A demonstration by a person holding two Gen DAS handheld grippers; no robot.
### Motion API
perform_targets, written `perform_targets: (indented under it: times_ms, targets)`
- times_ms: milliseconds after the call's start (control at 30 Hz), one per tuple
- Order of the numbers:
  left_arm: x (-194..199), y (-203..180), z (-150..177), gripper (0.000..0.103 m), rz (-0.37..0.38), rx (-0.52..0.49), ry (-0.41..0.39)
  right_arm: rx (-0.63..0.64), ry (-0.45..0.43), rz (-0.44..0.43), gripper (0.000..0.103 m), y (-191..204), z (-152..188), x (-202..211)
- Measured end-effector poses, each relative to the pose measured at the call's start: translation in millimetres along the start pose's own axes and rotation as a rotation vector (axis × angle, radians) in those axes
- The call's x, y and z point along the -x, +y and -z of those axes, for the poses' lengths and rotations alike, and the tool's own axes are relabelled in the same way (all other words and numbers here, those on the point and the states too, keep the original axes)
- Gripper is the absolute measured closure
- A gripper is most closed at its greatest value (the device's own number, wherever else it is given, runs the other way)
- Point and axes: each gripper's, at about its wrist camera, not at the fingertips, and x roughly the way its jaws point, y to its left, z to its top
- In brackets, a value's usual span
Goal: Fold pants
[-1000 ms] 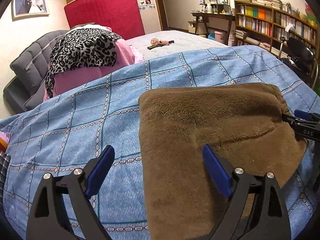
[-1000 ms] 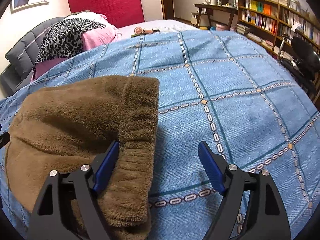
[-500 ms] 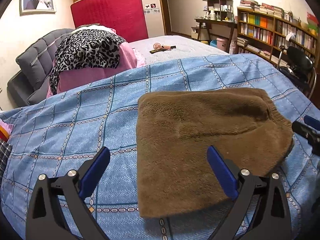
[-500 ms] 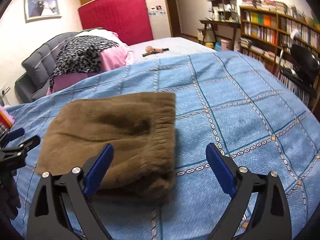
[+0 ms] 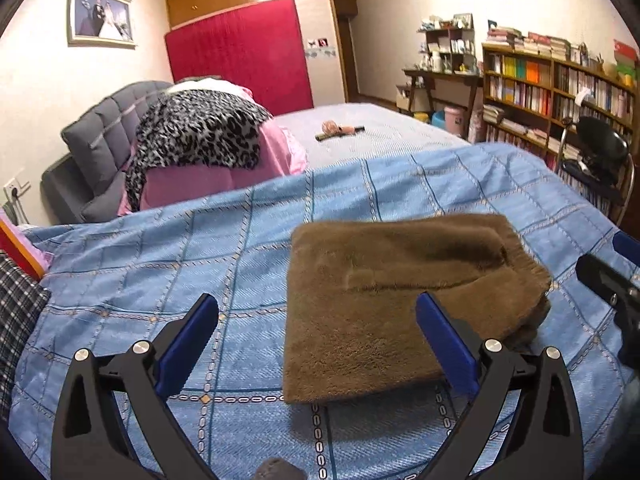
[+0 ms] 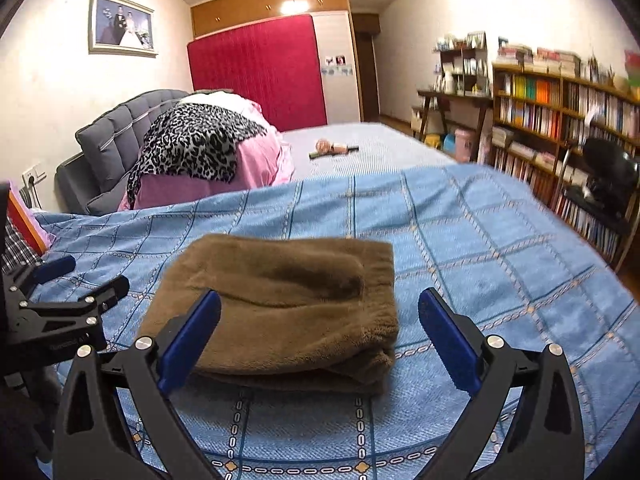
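Note:
The brown fleece pants [image 5: 384, 296] lie folded into a compact rectangle on the blue checked bedspread [image 5: 200, 248]. They also show in the right wrist view [image 6: 288, 300]. My left gripper [image 5: 316, 340] is open and empty, held above the near edge of the bed, at the pants' left side. My right gripper [image 6: 320, 332] is open and empty, held above and just short of the pants' near edge. Each gripper shows at the edge of the other's view: the right one [image 5: 612, 280], the left one [image 6: 64, 300].
A pink quilt with a leopard-print cloth [image 5: 200, 136] lies against the grey headboard. A hairbrush and comb [image 5: 338, 130] lie on the far grey sheet. Bookshelves [image 5: 560, 92] and a black chair [image 5: 600, 152] stand at the right. Plaid fabric [image 5: 16, 320] lies at the left.
Both grippers have pulled back and up from the pants, which they were low over a second ago. The folded pants lie still on the bedspread.

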Motion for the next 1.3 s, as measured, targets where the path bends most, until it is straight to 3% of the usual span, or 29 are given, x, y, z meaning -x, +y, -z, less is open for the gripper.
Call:
perform_targets:
  times_ms: [267,667,1300]
  targets:
    - [25.5,-0.3,3.1,0.005,-0.015,0.033,-0.016,0.042,-0.024,0.013,0.003,15.2,8.0,21.4]
    - [31.9,-14.7,15.5,0.005,-0.078,-0.023,-0.007,0.033,0.005,-0.001,0.003,9.2,19.3,25.7]
    - [21.1,-17.0,19.4,0.005,-0.044,-0.006,0.044,0.072,0.022,0.008,0.003,18.5,23.4,16.3]
